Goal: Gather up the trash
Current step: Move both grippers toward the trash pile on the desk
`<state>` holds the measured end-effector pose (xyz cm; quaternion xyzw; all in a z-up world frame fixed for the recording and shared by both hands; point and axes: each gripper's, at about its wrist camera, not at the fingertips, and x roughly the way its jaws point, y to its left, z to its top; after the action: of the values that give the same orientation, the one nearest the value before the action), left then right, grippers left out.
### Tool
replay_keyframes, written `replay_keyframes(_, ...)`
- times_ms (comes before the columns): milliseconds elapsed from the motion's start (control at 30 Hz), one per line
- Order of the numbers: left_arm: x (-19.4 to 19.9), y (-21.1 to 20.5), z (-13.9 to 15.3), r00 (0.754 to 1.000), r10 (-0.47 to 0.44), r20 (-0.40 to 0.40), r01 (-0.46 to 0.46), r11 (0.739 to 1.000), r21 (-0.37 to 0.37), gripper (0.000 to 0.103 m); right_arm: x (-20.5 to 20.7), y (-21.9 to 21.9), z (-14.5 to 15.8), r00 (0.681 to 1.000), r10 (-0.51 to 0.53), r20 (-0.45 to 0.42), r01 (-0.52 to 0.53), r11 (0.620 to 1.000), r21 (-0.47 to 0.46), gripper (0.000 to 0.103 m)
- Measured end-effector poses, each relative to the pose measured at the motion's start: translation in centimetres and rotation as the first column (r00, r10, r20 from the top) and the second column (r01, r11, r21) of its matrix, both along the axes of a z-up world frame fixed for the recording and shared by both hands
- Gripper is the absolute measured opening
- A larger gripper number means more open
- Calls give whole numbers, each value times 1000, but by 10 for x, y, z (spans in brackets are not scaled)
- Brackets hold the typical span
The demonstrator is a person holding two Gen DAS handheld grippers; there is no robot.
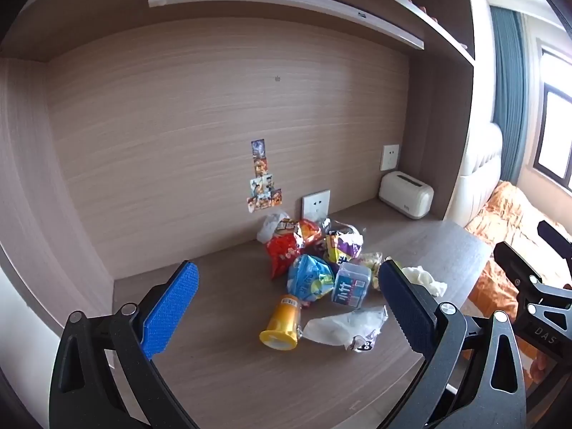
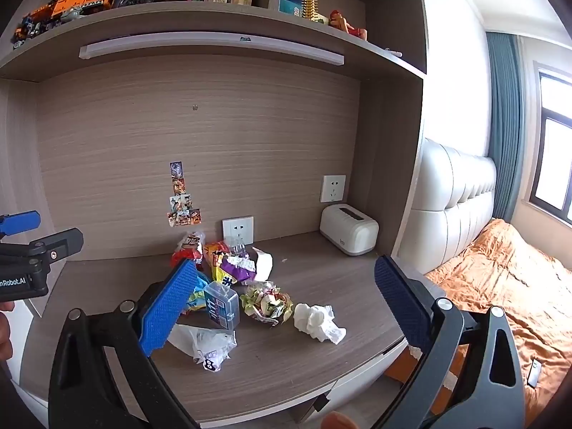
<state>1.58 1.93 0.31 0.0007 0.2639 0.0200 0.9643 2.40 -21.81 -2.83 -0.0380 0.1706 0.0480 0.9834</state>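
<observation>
One trash pile on your desk, two grippers.
Both jaws wide open, empty; pile at 12 o'clock between them.

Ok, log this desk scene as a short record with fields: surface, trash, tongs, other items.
surface: wooden desk under a shelf
trash: snack wrappers piled near the back wall; yellow bottle on its side; clear plastic box; crumpled tissue; clear plastic bag
left tongs: open, empty
right tongs: open, empty
other items: white toaster, two wall sockets
</observation>
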Motion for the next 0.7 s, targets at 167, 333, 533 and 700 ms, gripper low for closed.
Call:
replay_keyframes(167,0,5,-4,1000,-1,2,1,1000,-14,98,-1,3,3,1000,4,8,-4,1000,1,99)
replay_keyframes(333,-1,4,-5,1000,-15,3,15,1000,0,98,0,7,4,1000,7,13,-7,1000,-10,99)
replay_keyframes(533,-3,3,-6,1000,-12,7,12,1000,8,98,-2,11,4,1000,4,16,-4,1000,-18,99)
replay_keyframes(700,-5,4,-7,1000,-24,4,24,1000,-3,98,-2,11,4,1000,5,11,-5,1000,-17,99)
